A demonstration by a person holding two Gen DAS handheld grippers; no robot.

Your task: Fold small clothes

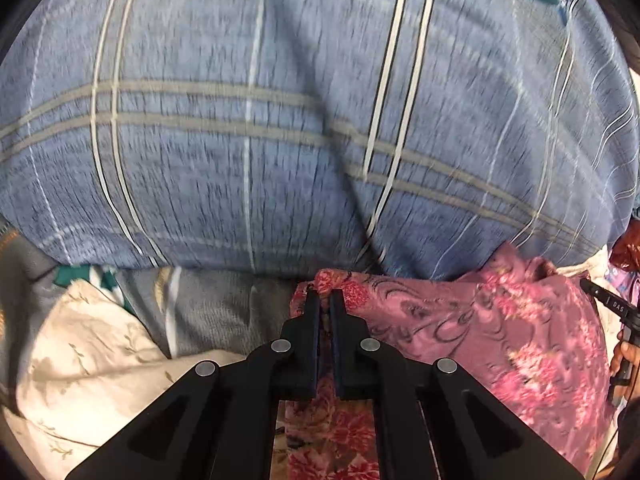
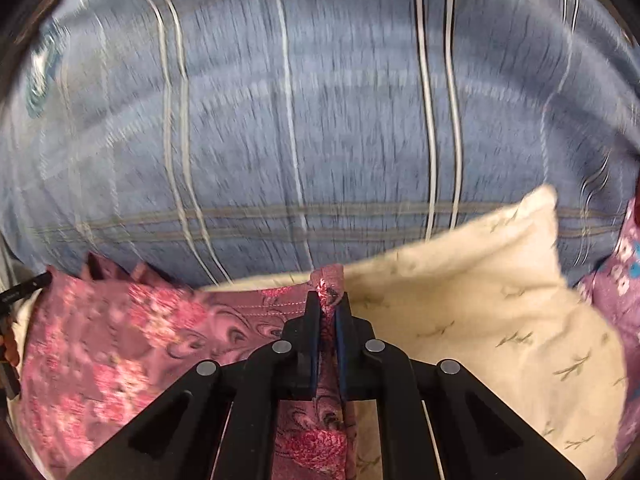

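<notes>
A pink floral garment (image 1: 480,332) hangs stretched between both grippers above a blue plaid bedsheet (image 1: 280,140). My left gripper (image 1: 325,300) is shut on one corner of it. My right gripper (image 2: 328,304) is shut on another corner, and the garment (image 2: 120,328) spreads to the left in the right wrist view. The right gripper's black body (image 1: 608,304) and the hand holding it show at the right edge of the left wrist view. Both views are blurred by motion.
A cream cloth with a leaf print (image 2: 500,320) lies on the bedsheet (image 2: 320,120) under the garment; it also shows in the left wrist view (image 1: 88,352). A grey striped cloth (image 1: 208,312) lies beside it. A purple flowered cloth (image 2: 620,288) sits at the right.
</notes>
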